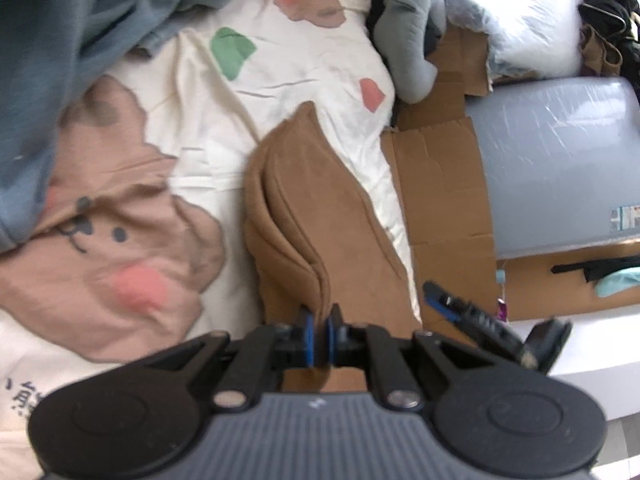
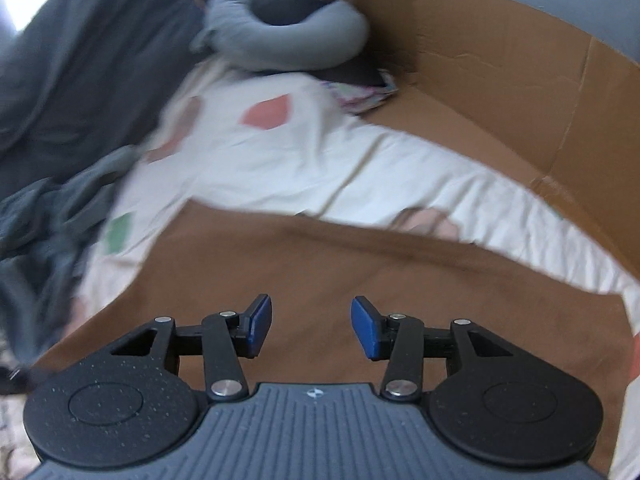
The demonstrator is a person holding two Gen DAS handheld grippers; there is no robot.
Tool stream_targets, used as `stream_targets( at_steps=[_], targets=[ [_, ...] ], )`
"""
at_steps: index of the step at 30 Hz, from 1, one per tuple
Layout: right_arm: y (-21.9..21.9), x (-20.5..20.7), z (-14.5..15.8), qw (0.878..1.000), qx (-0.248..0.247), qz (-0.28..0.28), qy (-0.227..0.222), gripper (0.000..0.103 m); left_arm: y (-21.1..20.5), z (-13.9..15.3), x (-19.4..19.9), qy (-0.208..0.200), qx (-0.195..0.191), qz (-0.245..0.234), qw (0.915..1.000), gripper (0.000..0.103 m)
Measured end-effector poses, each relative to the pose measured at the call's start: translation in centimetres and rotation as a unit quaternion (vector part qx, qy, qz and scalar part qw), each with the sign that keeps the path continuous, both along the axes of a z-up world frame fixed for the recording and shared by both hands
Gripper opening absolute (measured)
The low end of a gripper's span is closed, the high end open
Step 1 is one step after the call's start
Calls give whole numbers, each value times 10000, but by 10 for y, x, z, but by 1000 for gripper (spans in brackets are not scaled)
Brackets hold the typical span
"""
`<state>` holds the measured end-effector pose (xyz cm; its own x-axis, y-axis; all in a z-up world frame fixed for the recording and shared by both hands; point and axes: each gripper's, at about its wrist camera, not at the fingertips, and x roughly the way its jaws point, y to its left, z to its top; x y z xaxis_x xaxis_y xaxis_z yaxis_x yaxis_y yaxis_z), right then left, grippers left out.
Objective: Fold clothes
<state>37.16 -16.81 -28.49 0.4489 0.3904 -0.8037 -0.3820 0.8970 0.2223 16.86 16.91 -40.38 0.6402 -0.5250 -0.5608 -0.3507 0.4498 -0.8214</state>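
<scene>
Left gripper (image 1: 319, 334): clenched on an edge of the soft brown folded cloth (image 1: 316, 216), blue pads pinching it.
Right gripper (image 2: 311, 326): released, blue pads apart, nothing between them, above the brown cloth (image 2: 360, 280).
Brown cloth: lies on the cream bed sheet with coloured patches (image 1: 288, 68).
Beside the bed: flat brown cardboard (image 1: 440, 184).
Far left: grey-blue clothes (image 1: 44, 60) in a heap.
</scene>
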Motion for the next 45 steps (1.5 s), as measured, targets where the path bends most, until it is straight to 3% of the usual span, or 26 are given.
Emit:
stream_targets(
  at_steps=[9, 17, 23, 29, 32, 34, 36, 37, 39, 41, 45],
  targets=[
    [24, -77, 7, 9937, 717, 845, 170, 52, -13, 16, 18, 133, -153, -126, 9997, 7],
    [66, -122, 17, 9829, 756, 1677, -95, 53, -31, 25, 35, 191, -269, -254, 9991, 7],
    [90, -136, 19, 9804, 530, 1853, -409, 57, -48, 32, 44, 133, -379, -395, 9984, 8],
    [100, -129, 15, 9851, 211, 1596, -604, 57, -59, 37, 51, 76, -466, -464, 9978, 8],
    [105, -126, 12, 9865, 45, 1507, -642, 51, -64, 40, 52, 54, -501, -493, 9975, 8],
    [106, -125, 9, 9864, -46, 1499, -670, 24, -64, 44, 53, 11, -391, -569, 9976, 12],
    [106, -124, 7, 9865, -144, 1474, -701, 4, -64, 49, 55, -33, -269, -636, 9976, 26],
    [105, -123, 6, 9867, -145, 1458, -702, 3, -61, 52, 55, -63, -164, -623, 9979, 29],
    [102, -122, 6, 9869, -132, 1445, -702, 2, -52, 56, 54, -149, -45, -512, 9986, 55],
    [100, -121, 7, 9869, -111, 1447, -705, 2, -45, 57, 55, -214, 86, -450, 9987, 68],
    [100, -121, 8, 9861, -85, 1497, -718, 2, -36, 46, 65, -20, 285, -432, 9987, 74]
  ],
)
